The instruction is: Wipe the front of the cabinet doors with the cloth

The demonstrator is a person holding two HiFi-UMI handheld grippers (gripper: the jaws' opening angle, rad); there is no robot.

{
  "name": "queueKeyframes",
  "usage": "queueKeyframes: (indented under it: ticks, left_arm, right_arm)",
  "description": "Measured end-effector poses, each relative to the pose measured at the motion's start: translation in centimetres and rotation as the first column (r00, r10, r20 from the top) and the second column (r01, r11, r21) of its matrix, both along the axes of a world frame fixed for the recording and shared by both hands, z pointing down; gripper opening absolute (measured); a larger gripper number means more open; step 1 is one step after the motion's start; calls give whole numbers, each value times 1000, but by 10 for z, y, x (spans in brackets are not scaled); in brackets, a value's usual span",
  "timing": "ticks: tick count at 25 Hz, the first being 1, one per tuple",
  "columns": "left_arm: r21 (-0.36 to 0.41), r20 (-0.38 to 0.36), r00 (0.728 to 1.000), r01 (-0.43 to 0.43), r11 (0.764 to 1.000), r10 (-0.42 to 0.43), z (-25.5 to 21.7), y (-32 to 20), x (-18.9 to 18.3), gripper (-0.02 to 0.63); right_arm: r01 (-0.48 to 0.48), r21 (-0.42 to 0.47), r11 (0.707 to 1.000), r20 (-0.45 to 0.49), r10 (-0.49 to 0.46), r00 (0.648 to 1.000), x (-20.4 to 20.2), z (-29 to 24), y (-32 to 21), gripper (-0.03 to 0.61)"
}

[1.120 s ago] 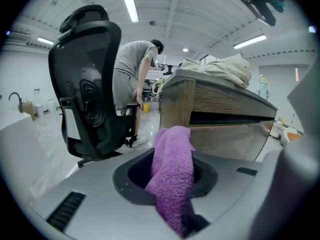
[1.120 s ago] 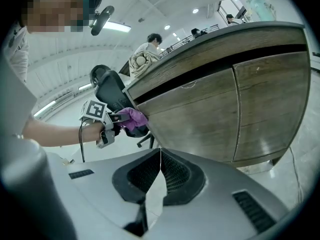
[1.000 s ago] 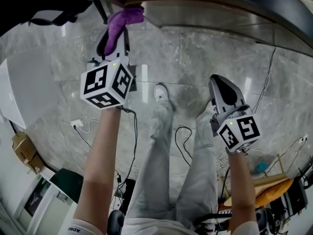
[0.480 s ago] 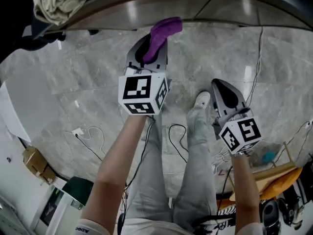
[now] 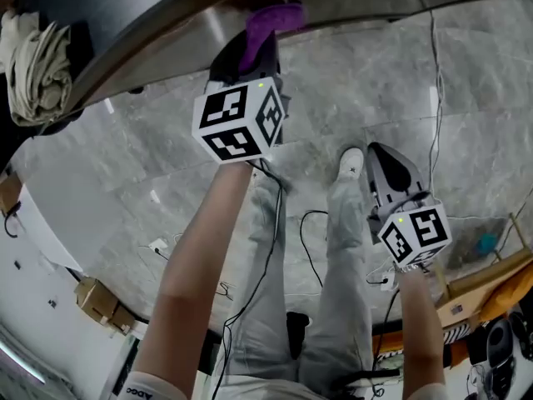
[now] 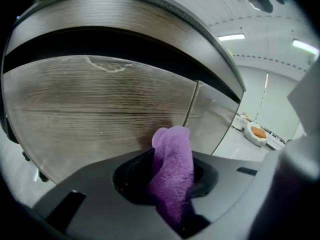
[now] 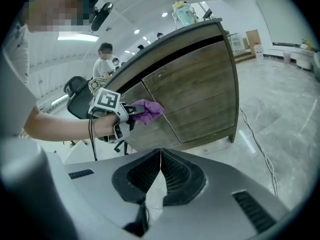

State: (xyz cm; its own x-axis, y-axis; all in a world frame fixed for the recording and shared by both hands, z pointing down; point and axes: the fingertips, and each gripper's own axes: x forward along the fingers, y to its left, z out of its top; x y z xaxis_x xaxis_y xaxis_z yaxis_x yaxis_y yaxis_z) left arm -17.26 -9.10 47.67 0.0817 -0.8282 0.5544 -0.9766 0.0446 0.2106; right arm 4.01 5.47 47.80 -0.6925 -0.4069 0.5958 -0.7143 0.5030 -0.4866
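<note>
1. At the top centre of the head view, gripped the purple cloth (image 5: 271, 19) in the left gripper (image 5: 250, 48), jaws clenched on its bunched middle, free end poking out ahead.
2. In the centre of the left gripper view, pointed that end at the wood-grain cabinet door (image 6: 100, 109), just left of the vertical seam (image 6: 191, 109); could not tell whether touching or just short.
3. At the lower right of the head view, hung the right gripper (image 5: 387, 169) well apart from the cabinet, jaws pressed together on nothing.
4. Judged as the wiping step under way, with the cloth at the door front.
5. Next, probably called for firm pressure into the panel, even sweeps along the grain, then a crossing over the seam to the neighbouring door (image 7: 205, 99).
</note>
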Motion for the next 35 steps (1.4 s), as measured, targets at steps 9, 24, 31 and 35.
queueKeyframes:
  ticks: [9,24,31,35]
  left_arm:
    - [-84,115,993,6,996,4,26,44,-98,92]
    - [-188,190,972,177,966,-141,49,137,-265,92]
    - [-191,202,955,256,948,-218,46,170,-295,92]
    - [-221,207,962,224,949,-179,62,176,-254,92]
  right_arm:
    - [-3,16,1000,13,3,1000,-51,11,-7,26]
    - [177,51,983,16,-178,984,-178,7,13,26]
    - [187,50,981,42,-189,981,-190,7,18,26]
    - [206,45,978,54,-208,977,-171,8,17,26]
